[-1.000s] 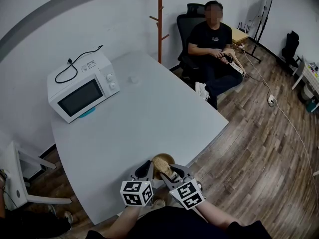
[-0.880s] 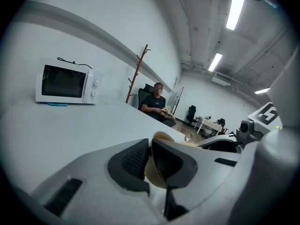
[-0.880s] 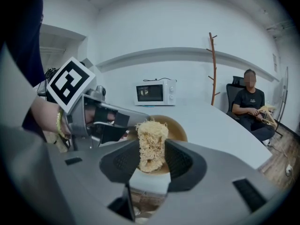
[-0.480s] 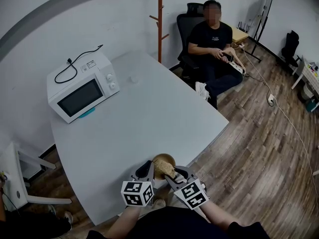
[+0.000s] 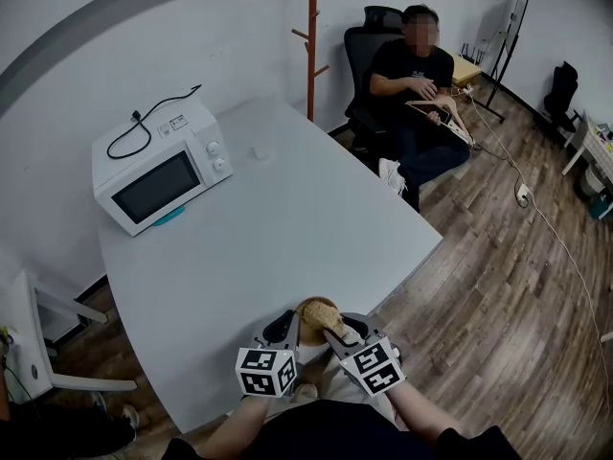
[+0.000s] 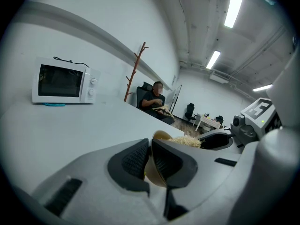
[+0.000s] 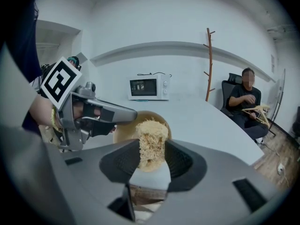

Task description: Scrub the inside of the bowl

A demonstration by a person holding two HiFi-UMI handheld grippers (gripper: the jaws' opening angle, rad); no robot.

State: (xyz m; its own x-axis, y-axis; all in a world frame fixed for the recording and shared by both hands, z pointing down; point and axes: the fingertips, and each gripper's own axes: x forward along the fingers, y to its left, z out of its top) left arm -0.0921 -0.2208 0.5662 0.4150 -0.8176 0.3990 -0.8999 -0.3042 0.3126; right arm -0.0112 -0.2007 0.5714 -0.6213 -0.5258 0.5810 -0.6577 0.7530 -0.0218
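The right gripper [image 7: 152, 150] has its jaws closed on a wad of pale, straw-like scrubber [image 7: 151, 136], which is pinched between the two black pads and sticks out past their tips. The scrubber's far end reaches into the mouth of the tan bowl [image 7: 123, 131], which sits just ahead of these jaws and a little to their left.

The left gripper [image 6: 150, 149] comes in from that left side. Its jaws are nearly together and clamped on the bowl's rim, with one pad against the outside wall and the other inside. From this gripper the scrubber shows just beyond the rim, to the right, with the right gripper's jaw behind it. Whether the bowl's base rests on anything cannot be told.

Both grippers are close together at the near edge of a light grey table [image 5: 287, 228]. Well ahead of them and to the left, a white microwave [image 5: 158, 175] stands at the table's far side by the wall. Farther ahead and to the right, past the table, a wooden coat stand [image 5: 309, 46] rises, and a seated person [image 5: 414, 75] is in a black chair on the wood floor [image 5: 498, 286].
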